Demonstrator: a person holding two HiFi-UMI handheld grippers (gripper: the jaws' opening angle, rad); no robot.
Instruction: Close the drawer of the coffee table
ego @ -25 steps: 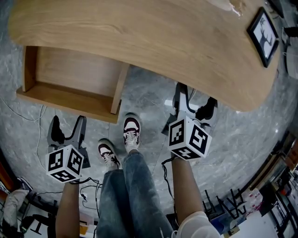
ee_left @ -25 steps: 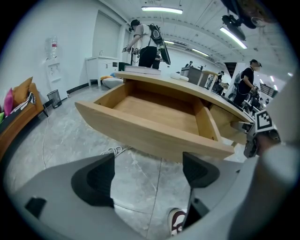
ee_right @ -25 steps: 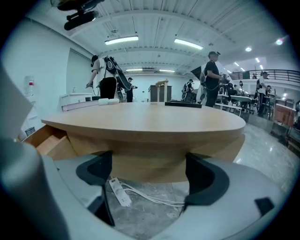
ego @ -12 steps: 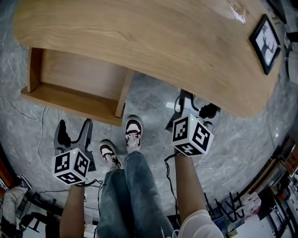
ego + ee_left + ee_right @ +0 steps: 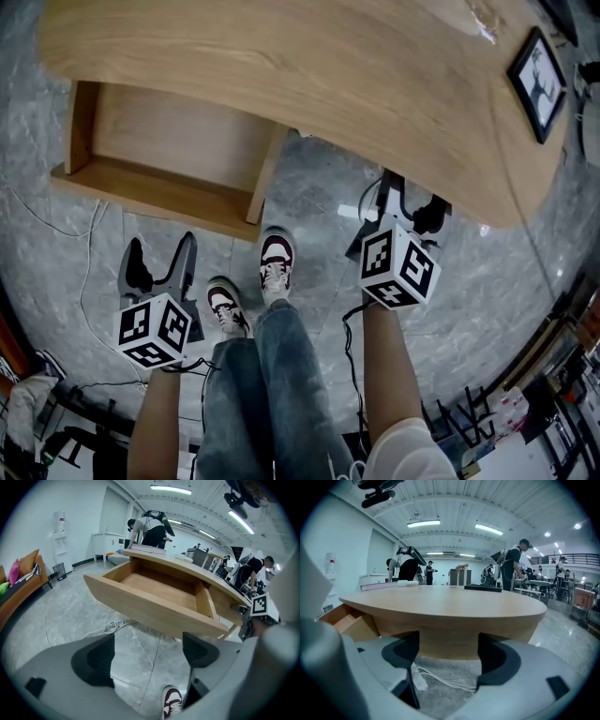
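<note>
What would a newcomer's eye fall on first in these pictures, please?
The empty wooden drawer stands pulled far out from under the curved coffee table top, at the upper left of the head view. Next come the left hand-held gripper, jaws apart and empty, short of the drawer's front, and the black-framed picture on the table's right end.

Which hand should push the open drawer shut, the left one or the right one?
Left, I think. The left tool faces the open drawer, jaws apart. The right tool, empty, its jaws just closing a bit, faces the table edge instead.
</note>
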